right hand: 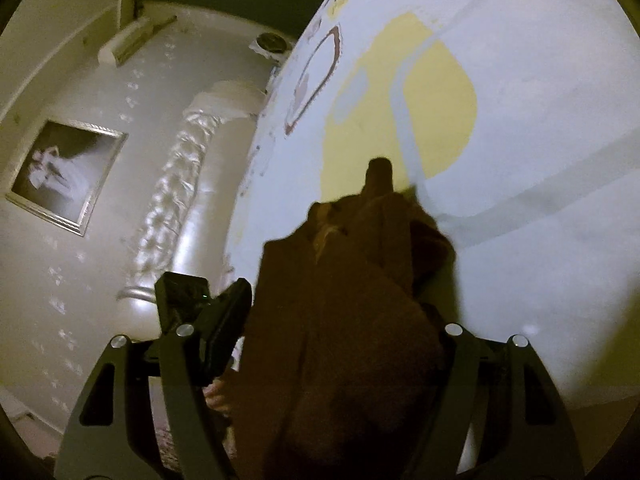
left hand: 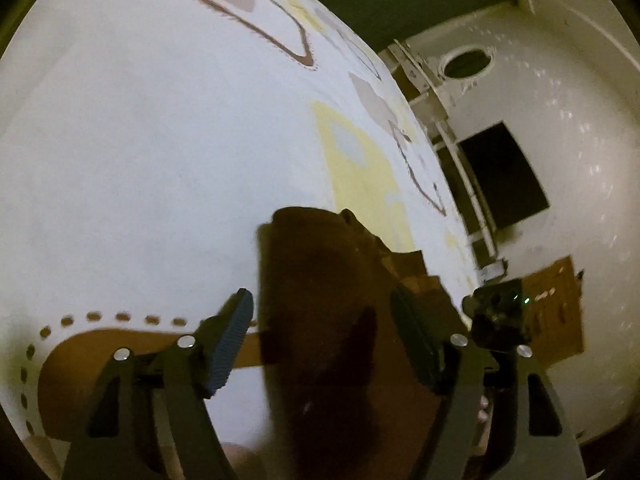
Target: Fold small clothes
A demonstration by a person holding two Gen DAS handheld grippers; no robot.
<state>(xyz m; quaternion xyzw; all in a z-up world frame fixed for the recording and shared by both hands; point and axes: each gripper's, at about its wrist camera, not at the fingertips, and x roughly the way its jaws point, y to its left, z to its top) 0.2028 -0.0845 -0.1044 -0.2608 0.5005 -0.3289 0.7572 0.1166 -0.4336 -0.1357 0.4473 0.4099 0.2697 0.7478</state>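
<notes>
While both hands hover low over the bed (left hand: 120, 160), one brown garment (left hand: 320, 320) lies on its white printed sheet, and it is the only piece of clothing I can count from here. It looks bunched and partly doubled over, with a narrow end pointing away from the person toward a yellow patch (right hand: 436, 112) in the print. Two tools are in play. One, the left tool (left hand: 320, 340), has its two fingers set wide apart with the cloth lying between them; its ribbed blue pad (left hand: 232, 344) stands clear of the fabric on that side, while the other finger sits at the garment's edge, and I cannot tell whether it touches. Second, the right tool (right hand: 340, 320) also straddles the garment with its jaws wide; one finger (right hand: 228, 328) shows beside the cloth, but the other is buried behind the brown folds, so whether anything is pinched I cannot tell. Each tool appears in the other's view as a dark block with one small green light. Beyond the bed's edge I count one framed picture (right hand: 66, 176) and one dark rectangle (left hand: 504, 176), blurred.
</notes>
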